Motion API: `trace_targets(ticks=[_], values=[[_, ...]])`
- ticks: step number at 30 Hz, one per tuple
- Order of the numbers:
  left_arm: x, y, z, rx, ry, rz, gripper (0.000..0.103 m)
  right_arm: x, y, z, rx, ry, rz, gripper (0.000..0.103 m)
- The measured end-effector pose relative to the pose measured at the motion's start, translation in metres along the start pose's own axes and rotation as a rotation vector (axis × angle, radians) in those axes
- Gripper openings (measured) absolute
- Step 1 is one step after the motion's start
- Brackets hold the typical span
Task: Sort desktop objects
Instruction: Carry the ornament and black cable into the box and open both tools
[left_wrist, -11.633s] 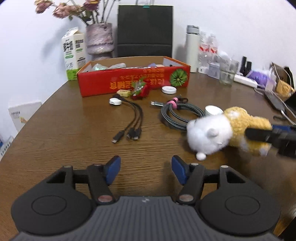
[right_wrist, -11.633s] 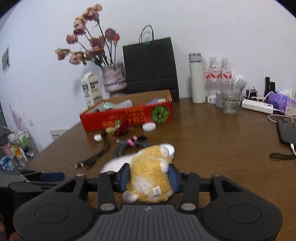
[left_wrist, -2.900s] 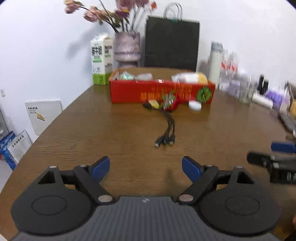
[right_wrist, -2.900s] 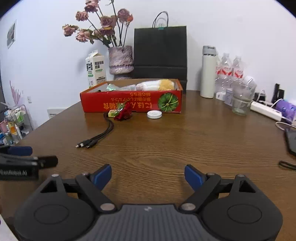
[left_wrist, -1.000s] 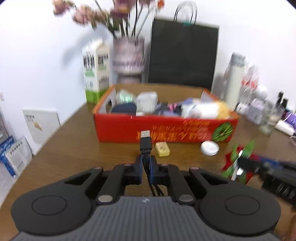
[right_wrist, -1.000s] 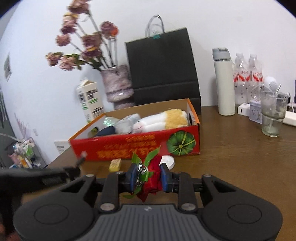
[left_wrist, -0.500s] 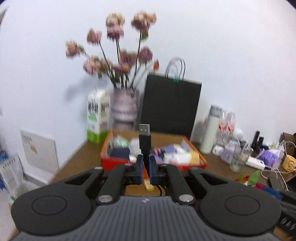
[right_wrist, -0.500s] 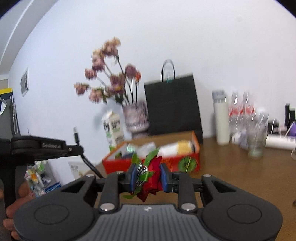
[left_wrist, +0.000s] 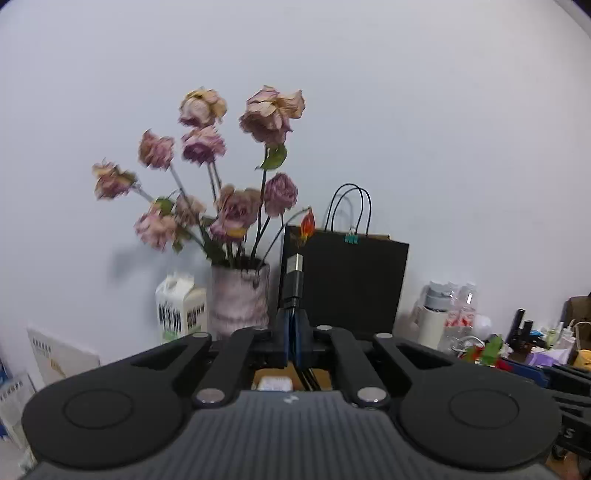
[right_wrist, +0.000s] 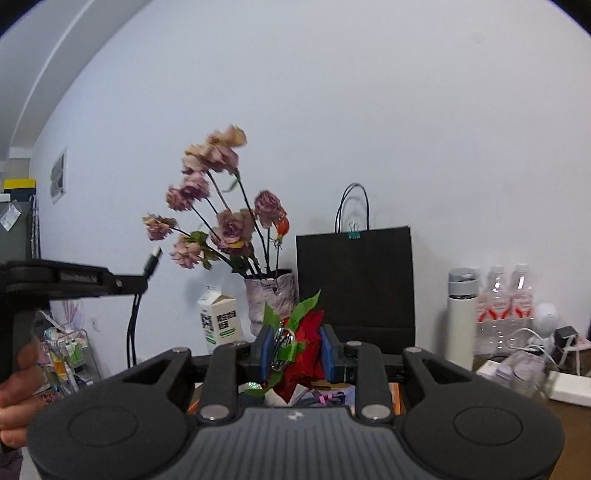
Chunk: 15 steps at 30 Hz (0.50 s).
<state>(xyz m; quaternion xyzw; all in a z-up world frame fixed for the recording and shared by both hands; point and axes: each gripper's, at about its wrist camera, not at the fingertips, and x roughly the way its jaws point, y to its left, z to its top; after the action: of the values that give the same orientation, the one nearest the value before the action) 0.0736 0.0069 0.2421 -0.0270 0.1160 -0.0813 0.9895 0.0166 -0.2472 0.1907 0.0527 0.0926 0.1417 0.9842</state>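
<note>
The left gripper (left_wrist: 294, 341) fingers clamp a black multi-plug USB cable (left_wrist: 294, 282); the right gripper (right_wrist: 295, 354) fingers clamp a red-and-green paper flower ornament (right_wrist: 301, 345); both items are held aloft, neither yet deposited, so sorting appears partway.

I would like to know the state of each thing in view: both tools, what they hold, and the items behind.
left tool: shut on USB cable
USB cable: held, plug up
right tool: shut on red flower ornament
red flower ornament: held
black paper bag: upright
milk carton: upright
white flask: upright, capped
</note>
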Motion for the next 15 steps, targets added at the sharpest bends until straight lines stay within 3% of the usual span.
trace_targets(ticks=[3,7,13,15], values=[[0.035,-0.003,0.005,0.025,0.038,0.006,0.004,0.046,-0.005,0.015,0.008,0.051,0.009,0.025],[0.089,-0.009,-0.013,0.065,0.140,0.015,0.004,0.109,-0.018,0.015,0.036,0.154,0.018,0.025],[0.186,-0.011,-0.050,0.059,0.377,-0.008,0.004,0.188,-0.023,-0.013,-0.010,0.301,-0.015,0.025],[0.228,-0.016,-0.071,0.058,0.489,-0.015,0.004,0.215,-0.026,-0.024,-0.029,0.367,-0.016,0.025]])
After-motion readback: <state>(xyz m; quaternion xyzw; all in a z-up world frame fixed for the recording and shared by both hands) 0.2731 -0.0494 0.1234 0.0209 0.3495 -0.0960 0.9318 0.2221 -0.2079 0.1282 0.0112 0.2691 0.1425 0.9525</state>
